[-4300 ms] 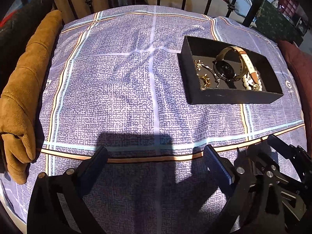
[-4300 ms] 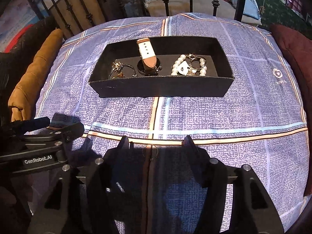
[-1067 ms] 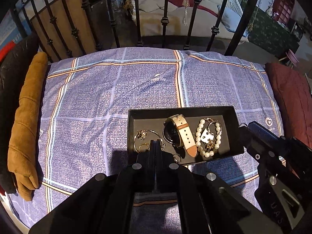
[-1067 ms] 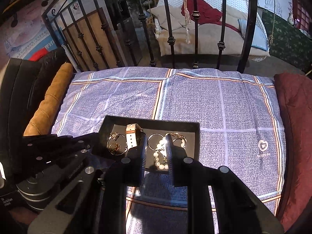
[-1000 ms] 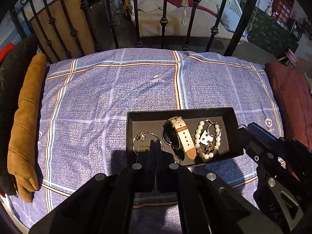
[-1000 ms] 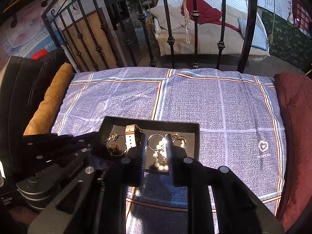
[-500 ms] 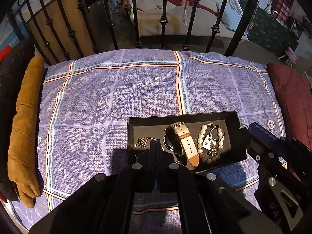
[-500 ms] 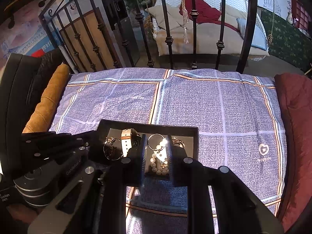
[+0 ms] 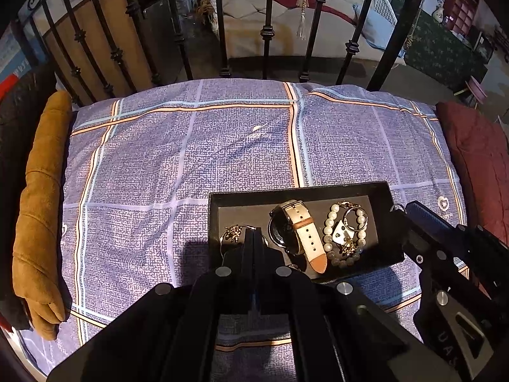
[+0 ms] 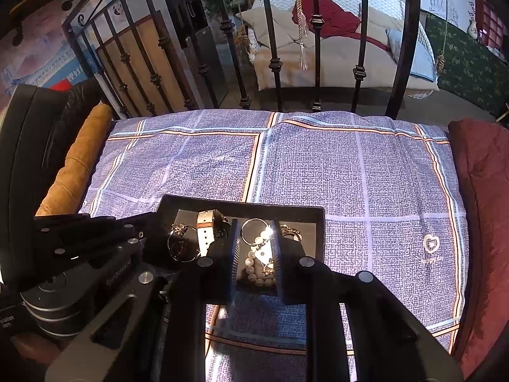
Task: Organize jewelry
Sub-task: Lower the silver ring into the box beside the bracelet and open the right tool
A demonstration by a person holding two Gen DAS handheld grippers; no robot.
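Note:
A black tray (image 9: 366, 189) (image 10: 241, 203) sits on the purple plaid bedcover. It holds a watch with a white and tan strap (image 9: 303, 232) (image 10: 203, 229), a pearl bracelet (image 9: 345, 235) (image 10: 259, 261) and gold earrings (image 9: 233, 230) (image 10: 178, 229). My left gripper (image 9: 253, 232) is shut with nothing seen between its fingers, and it hangs over the tray's left part above the earrings. My right gripper (image 10: 254, 226) is partly open above the pearl bracelet. A thin ring (image 10: 251, 227) shows between its fingertips; I cannot tell whether they touch it.
The purple plaid bedcover (image 9: 191, 159) (image 10: 366, 175) spreads around the tray. A tan cushion (image 9: 38, 191) lies along the left edge and a dark red cushion (image 9: 477, 159) along the right. Black iron bed bars (image 9: 267, 31) stand at the far edge.
Both grippers have risen from the cover and moved over the tray. The left gripper has gone from open to shut. The tray has slid a little lower in both views.

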